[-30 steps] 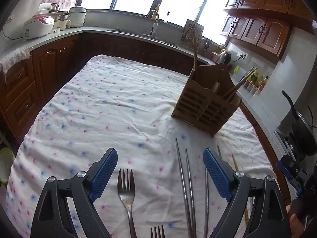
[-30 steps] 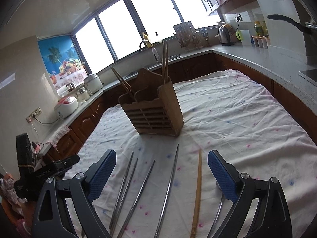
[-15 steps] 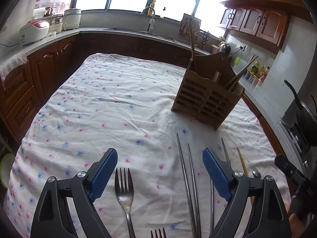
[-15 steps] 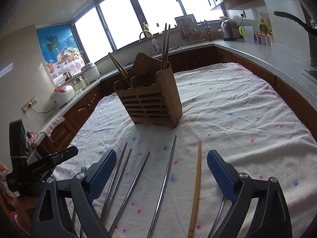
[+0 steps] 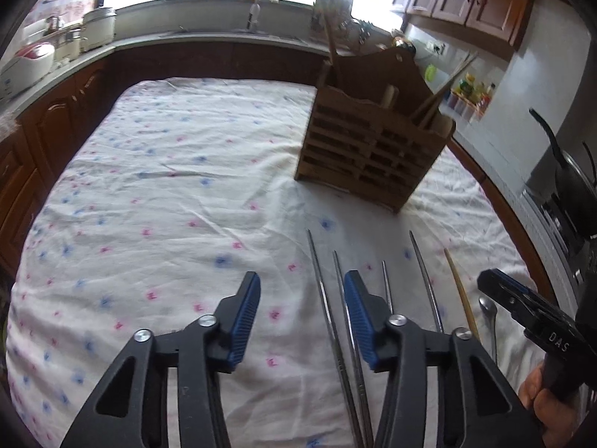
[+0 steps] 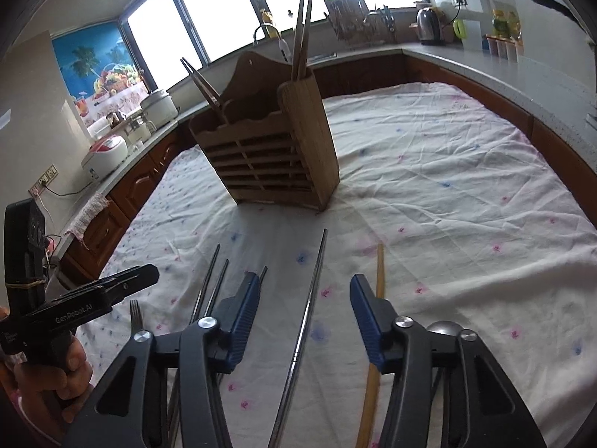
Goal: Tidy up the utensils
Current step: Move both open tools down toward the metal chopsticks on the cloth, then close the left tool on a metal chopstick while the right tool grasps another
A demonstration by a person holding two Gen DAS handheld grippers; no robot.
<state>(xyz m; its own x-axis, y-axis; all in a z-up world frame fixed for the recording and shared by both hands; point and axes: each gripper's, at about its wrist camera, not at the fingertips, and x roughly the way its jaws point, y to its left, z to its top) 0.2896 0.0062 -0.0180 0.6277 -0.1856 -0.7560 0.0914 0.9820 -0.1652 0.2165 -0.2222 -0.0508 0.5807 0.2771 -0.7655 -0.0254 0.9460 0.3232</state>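
A wooden utensil holder (image 5: pixel 373 149) (image 6: pixel 268 164) stands upright on the flowered tablecloth (image 5: pixel 168 171) with wooden chopsticks in it. Several metal chopsticks (image 5: pixel 321 283) lie in front of it. My left gripper (image 5: pixel 301 291) hovers low over them, jaws closing; one metal chopstick lies just inside its right finger, untouched. My right gripper (image 6: pixel 304 291) is also closing, with a single metal chopstick (image 6: pixel 311 298) lying between its fingers and no pad touching it. A wooden chopstick (image 6: pixel 380 265) runs behind its right finger. A fork (image 6: pixel 136 313) and a spoon (image 5: pixel 488 310) lie at the sides.
Kitchen counters ring the table: a rice cooker (image 6: pixel 106 153) on the left, a sink tap (image 5: pixel 253 11) at the back, a kettle (image 6: pixel 429 26) and a black pan (image 5: pixel 571 179) on the right. A hand (image 5: pixel 541 399) grips the other tool's handle at the view's right edge.
Both grippers' jaws have narrowed a lot and both have come lower and closer to the chopsticks. The left one shifted right, so the fork between its fingers has left its view.
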